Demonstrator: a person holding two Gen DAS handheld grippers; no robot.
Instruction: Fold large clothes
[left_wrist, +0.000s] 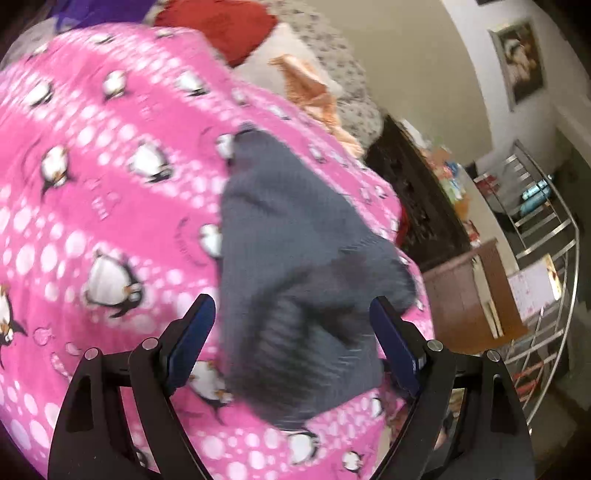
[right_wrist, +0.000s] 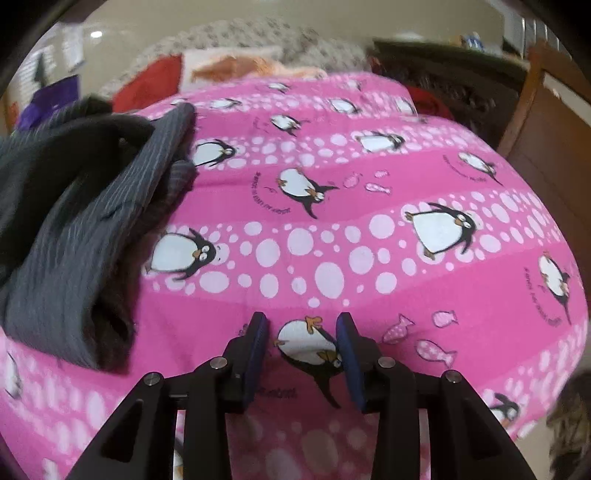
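Pink penguin-print bed sheet (right_wrist: 332, 229) under a crumpled grey garment (right_wrist: 74, 229)

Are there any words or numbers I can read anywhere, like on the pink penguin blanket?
Nothing here can be read for sure.
Pink penguin sheet: small curved dark writing beside the penguins, too small and blurred to read.
Sheet near the right gripper: one dark word under it, blurred.
Framed picture on the wall: no words I can make out.
Grey garment: no label showing.

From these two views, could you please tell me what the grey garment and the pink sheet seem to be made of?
Grey garment: looks like a soft ribbed knit, matte, with fine parallel ridges and thick folds. Pink sheet: probably a thin printed woven cotton, smooth and flat, with penguins and dots.
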